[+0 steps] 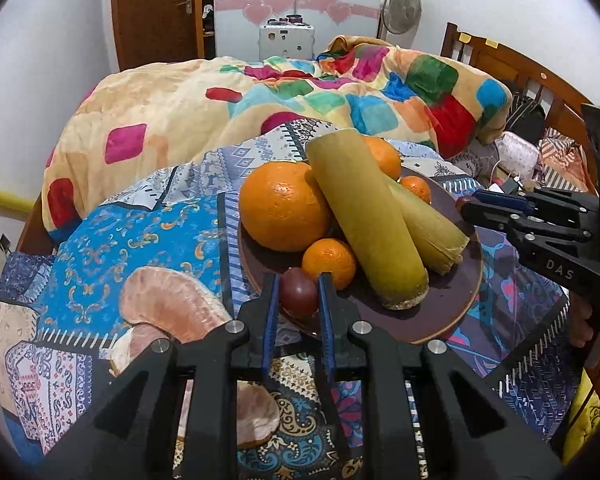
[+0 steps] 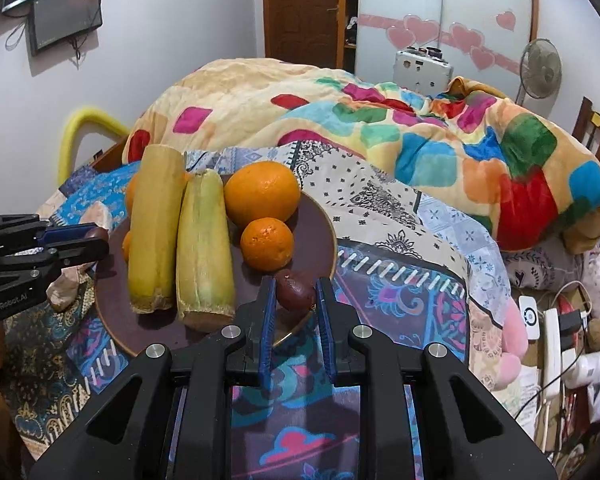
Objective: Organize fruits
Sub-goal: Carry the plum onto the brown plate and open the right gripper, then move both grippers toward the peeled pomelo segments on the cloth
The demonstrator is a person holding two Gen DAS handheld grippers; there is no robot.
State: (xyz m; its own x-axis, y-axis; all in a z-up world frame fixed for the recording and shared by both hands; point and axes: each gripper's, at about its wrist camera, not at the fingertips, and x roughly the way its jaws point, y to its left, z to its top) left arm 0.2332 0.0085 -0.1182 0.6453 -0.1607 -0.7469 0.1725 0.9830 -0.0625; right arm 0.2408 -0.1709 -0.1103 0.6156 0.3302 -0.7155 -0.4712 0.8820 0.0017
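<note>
My left hand-held gripper (image 1: 298,294) is clamped on a small, round, dark red fruit (image 1: 299,297) at the near edge of the brown plate (image 1: 456,312), which sits on the patterned bed cover (image 1: 112,248). My right hand-held gripper (image 2: 296,294) is clamped on another dark red fruit (image 2: 295,294) at its own side of the plate. The plate also holds a big orange (image 1: 284,206), smaller shiny oranges (image 1: 329,262) and two long yellow-green stalks (image 1: 370,220) lying side by side.

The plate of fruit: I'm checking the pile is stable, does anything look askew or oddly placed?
Yes. On the dark plate, the long yellow-green stalk lies tilted, propped on the oranges, its far end raised. A second stalk leans beside it. Each hand-held gripper has a small dark red fruit between its fingers.
</note>
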